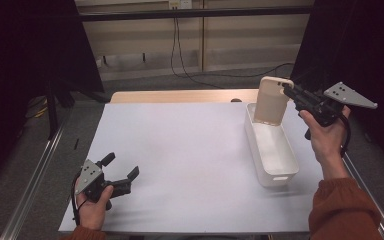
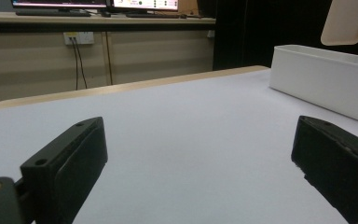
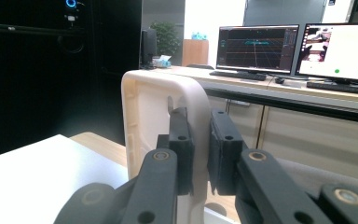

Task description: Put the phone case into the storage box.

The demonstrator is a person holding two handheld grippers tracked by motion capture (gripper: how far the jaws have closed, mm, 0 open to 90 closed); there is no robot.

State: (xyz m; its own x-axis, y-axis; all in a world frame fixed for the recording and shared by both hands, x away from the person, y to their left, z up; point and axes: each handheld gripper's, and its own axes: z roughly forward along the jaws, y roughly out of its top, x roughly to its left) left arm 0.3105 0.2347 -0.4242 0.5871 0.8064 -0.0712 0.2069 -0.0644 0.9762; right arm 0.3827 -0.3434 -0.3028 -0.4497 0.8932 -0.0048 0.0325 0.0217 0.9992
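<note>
High view: right gripper (image 1: 286, 90) clamped on edge of beige rounded-rectangle plastic lid (image 1: 272, 100), lid upright, raised over far end of long white plastic bin (image 1: 271, 149); bin interior looks empty. Left gripper (image 1: 121, 167) jaws wide apart, holding nothing, low over white table sheet (image 1: 180, 155), well apart from bin.

Left gripper view: jaws spread, bare sheet between; bin (image 2: 321, 79) ahead right, lid (image 2: 347, 21) above it.

Right gripper view: jaws pinch lid (image 3: 144, 121) rim, one pad each side.
</note>
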